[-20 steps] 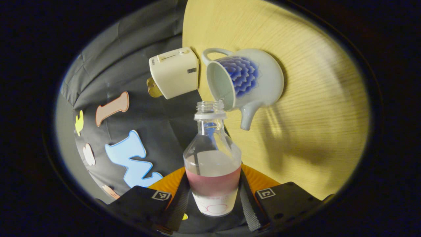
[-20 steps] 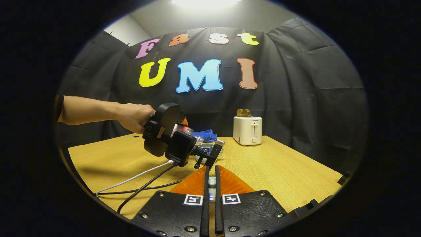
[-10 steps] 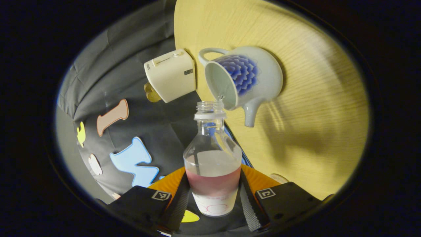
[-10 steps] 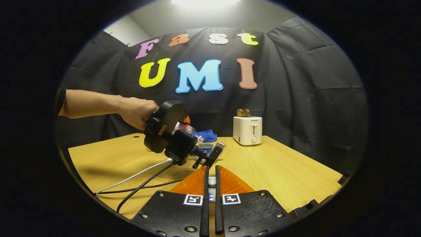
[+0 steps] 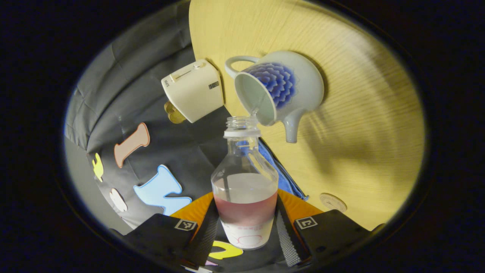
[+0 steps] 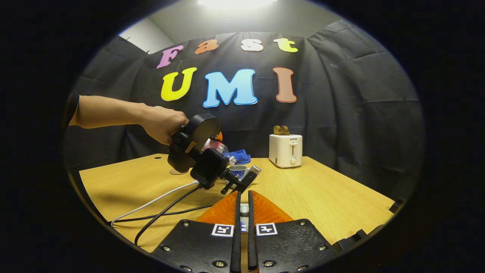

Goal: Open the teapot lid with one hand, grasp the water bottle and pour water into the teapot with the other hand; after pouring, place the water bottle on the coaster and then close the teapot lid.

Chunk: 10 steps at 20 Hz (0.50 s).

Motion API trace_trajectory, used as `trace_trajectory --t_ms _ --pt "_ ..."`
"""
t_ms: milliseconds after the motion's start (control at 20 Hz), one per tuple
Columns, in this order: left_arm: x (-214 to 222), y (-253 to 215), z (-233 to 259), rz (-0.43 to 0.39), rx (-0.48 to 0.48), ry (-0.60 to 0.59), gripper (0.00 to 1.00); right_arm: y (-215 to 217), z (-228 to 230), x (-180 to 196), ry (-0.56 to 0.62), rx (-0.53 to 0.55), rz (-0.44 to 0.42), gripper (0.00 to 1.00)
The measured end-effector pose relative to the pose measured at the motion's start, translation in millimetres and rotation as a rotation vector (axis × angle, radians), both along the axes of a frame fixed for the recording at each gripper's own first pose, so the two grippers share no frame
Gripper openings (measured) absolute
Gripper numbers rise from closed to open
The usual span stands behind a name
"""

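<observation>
Between the left gripper (image 5: 245, 231) fingers, clamped on both sides: the water bottle (image 5: 244, 189), tipped with its open neck at the rim of the lidless teapot (image 5: 280, 89) on the table (image 5: 363, 113). Thin trickle at the mouth. Pink band and faint print on the bottle, unreadable. Close by: coaster (image 5: 332, 201), blue cloth (image 5: 282, 174), toaster (image 5: 193, 91). Nearly closed, the right gripper (image 6: 242, 212), pinching a small pale piece, likely the lid knob (image 6: 244, 209); hard to be sure. Farther off, a hand (image 6: 161, 123) on the other gripper.
</observation>
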State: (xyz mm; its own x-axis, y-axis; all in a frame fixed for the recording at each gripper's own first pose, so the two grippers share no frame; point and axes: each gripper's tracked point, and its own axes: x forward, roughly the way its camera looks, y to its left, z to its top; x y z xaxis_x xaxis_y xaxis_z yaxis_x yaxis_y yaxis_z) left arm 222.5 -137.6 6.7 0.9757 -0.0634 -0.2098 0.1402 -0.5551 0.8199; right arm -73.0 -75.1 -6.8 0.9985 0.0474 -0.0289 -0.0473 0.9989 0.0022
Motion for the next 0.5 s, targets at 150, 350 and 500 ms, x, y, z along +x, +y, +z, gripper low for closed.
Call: trace_trajectory --t_ms 150,350,500 --pt "0.2 -0.1 -0.2 -0.004 0.004 0.0 0.87 -0.8 0.5 -1.5 -0.003 0.005 0.002 0.07" --pt "0.6 -1.1 1.9 -0.009 0.04 -0.009 0.86 -2.3 -0.3 -2.2 -0.005 0.002 -0.003 0.07" --pt "1.2 -2.0 5.0 -0.014 0.064 -0.02 0.86 -2.9 0.1 -2.6 -0.007 -0.002 -0.004 0.07"
